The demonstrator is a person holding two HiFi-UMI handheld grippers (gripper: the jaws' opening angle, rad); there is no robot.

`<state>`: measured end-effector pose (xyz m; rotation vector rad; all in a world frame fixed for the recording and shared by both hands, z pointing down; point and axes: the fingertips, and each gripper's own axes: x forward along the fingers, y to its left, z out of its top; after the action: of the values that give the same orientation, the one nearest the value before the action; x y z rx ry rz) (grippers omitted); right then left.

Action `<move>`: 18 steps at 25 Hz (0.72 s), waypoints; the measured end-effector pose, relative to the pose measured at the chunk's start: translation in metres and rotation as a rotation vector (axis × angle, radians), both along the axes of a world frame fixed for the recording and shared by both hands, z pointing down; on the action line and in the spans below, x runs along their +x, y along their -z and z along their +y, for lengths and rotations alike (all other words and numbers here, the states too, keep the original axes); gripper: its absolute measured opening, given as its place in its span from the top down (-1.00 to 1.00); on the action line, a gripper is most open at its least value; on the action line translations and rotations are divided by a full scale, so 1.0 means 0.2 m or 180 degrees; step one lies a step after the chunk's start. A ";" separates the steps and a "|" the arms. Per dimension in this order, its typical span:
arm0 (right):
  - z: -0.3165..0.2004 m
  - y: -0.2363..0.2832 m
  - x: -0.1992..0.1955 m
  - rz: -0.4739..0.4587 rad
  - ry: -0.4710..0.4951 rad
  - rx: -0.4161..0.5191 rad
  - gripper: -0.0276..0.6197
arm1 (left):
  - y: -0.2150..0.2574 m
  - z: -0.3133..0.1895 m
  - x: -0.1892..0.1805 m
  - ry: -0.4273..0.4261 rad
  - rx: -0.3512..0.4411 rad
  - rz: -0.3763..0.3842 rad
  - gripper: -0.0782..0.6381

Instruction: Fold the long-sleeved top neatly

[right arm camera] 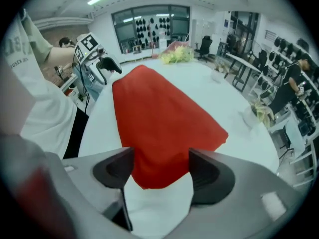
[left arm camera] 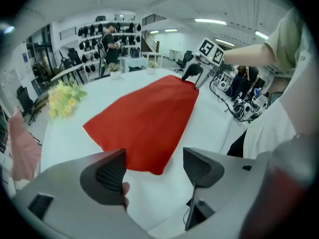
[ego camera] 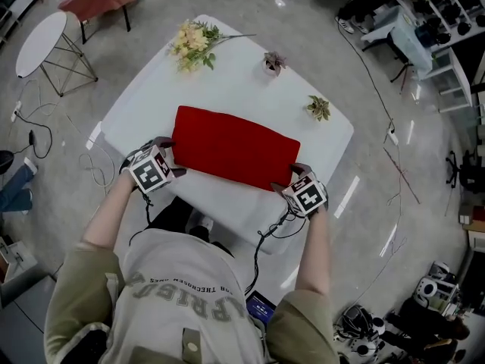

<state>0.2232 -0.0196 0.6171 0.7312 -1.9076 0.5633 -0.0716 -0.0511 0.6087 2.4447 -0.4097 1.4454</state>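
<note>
Item: red top [ego camera: 235, 149], folded oblong, flat on tabletop [ego camera: 227, 74]; left tongs [left arm camera: 154, 171] and right tongs [right arm camera: 160, 169] agape at its near corners, gripping nothing; I'd nip both layers squarely before lifting.

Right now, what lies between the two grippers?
The red top spans from the left gripper to the right gripper, on the white table; the head view shows it.

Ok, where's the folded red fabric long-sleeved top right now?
Head view: the red top lies flat mid-table on the white table, its two near corners by the left gripper and right gripper.
</note>
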 end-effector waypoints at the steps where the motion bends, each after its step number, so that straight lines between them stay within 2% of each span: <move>1: -0.01 0.07 -0.05 -0.0138 -0.0034 0.0145 -0.11 | 0.06 0.00 0.04 0.0001 0.0112 0.0114 -0.17; 3: 0.00 0.18 -0.21 -0.0369 0.0069 0.0365 -0.11 | 0.12 0.06 0.15 -0.0160 0.0234 0.0258 -0.17; 4: 0.02 0.21 -0.31 -0.0421 0.0205 0.0409 -0.11 | 0.12 0.10 0.21 -0.0305 0.0238 0.0257 -0.17; 7: 0.07 0.18 -0.56 -0.0448 0.0622 0.0394 -0.11 | 0.01 0.23 0.33 -0.0691 0.0089 0.0064 -0.17; 9: 0.03 0.16 -0.65 -0.0468 0.0657 0.0396 -0.11 | -0.07 0.28 0.32 -0.0755 -0.0028 -0.0056 -0.17; 12: -0.13 0.15 -0.62 -0.0309 0.0517 0.0467 -0.11 | -0.12 0.27 0.29 -0.0680 -0.0079 -0.0063 -0.17; 15: -0.22 0.03 -0.48 0.0088 0.0485 0.0198 -0.11 | -0.13 0.27 0.27 -0.0684 -0.0124 -0.0034 -0.17; 18: -0.24 -0.07 -0.40 0.0152 0.0455 -0.0050 -0.11 | -0.14 0.28 0.27 -0.0757 -0.0158 -0.0031 -0.17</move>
<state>0.1438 -0.0682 0.6305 0.5879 -1.8916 0.4669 -0.0178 0.0042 0.6364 2.5157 -0.0848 1.5385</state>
